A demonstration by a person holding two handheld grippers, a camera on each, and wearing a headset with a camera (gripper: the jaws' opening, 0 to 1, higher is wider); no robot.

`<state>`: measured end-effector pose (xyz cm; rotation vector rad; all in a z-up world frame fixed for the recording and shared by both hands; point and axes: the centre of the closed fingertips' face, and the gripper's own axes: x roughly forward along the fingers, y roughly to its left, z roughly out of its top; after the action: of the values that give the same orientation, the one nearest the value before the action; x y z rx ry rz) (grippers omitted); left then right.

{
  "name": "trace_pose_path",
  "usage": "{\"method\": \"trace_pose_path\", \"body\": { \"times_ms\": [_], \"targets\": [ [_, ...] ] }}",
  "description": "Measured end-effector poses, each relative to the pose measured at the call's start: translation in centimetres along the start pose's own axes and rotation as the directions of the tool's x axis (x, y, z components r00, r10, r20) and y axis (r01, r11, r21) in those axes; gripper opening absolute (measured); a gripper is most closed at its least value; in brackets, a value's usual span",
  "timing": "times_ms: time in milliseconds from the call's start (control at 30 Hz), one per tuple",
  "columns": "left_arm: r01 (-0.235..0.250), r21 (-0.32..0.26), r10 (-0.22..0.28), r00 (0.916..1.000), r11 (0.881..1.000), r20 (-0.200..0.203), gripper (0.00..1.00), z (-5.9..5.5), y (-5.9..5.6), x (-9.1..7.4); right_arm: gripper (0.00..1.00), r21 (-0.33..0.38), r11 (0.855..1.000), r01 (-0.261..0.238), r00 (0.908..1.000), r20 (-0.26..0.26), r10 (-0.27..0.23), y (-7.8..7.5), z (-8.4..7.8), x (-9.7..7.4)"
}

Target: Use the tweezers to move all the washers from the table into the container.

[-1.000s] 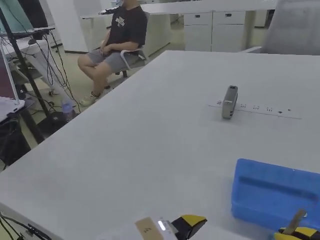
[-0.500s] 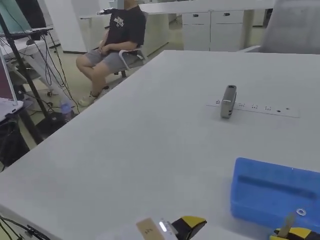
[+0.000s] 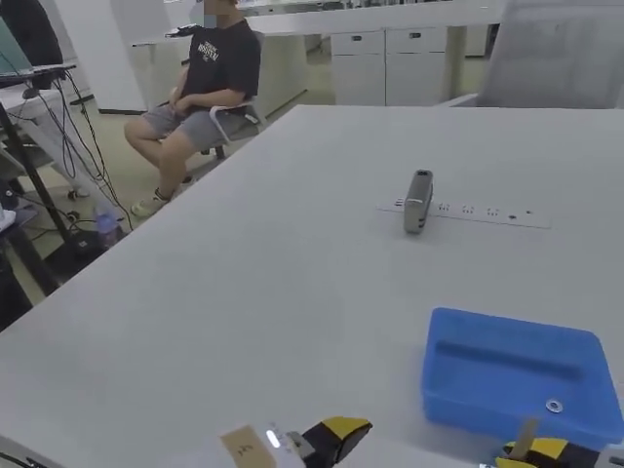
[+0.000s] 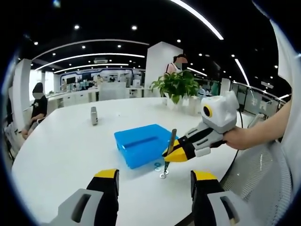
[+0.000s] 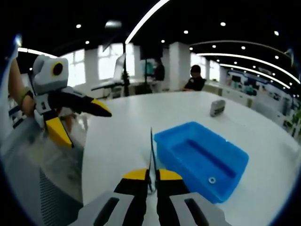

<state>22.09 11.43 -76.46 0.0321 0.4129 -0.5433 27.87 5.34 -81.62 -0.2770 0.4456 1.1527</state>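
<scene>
Backing off from the blue container [image 3: 487,409], the tweezers [image 5: 152,150] are sitting clamped in the right gripper [image 5: 151,176]. One washer [image 3: 553,406] is lying inside the container. Two more washers [image 4: 157,165] are lying on the table [image 3: 292,292] just beside it. The left gripper [image 4: 155,174] is hanging with its jaws spread.

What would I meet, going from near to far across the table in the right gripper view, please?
First, thin metal tweezers in the right gripper → blue rectangular plastic container → small grey box-shaped device → seated person in a dark shirt.
</scene>
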Motion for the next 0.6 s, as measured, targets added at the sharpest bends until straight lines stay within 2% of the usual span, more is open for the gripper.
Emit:
{"method": "trace_pose_path", "body": {
  "times_ms": [67,233,367,467,600],
  "targets": [
    [-0.015,-0.007,0.015,0.9992,1.000,0.038,0.69,0.6,0.3,-0.1,0.02,0.005,1.000,-0.002,1.0000,0.001,0.002,0.0,0.0,-0.1],
    [-0.036,-0.020,0.037,0.9958,0.999,0.084,0.79,1.4,0.7,-0.3,0.02,0.007,1.000,-0.015,0.9999,0.000,0.015,0.1,-0.2,-0.2],
    [-0.065,-0.033,0.069,0.9880,0.997,0.138,0.89,2.3,1.3,-0.6,0.02,0.003,0.999,-0.033,0.9994,-0.007,0.033,0.1,-0.2,-0.3],
    [-0.085,-0.044,0.091,0.9835,0.995,0.156,0.94,2.6,1.8,-0.7,0.02,0.001,0.999,-0.047,0.9989,-0.011,0.047,0.1,-0.2,-0.3],
    [-0.099,-0.048,0.105,0.9815,0.994,0.160,0.96,2.6,2.1,-0.8,0.02,-0.025,0.998,-0.060,0.9981,-0.018,0.059,0.2,-0.2,-0.2]
  ]
}}
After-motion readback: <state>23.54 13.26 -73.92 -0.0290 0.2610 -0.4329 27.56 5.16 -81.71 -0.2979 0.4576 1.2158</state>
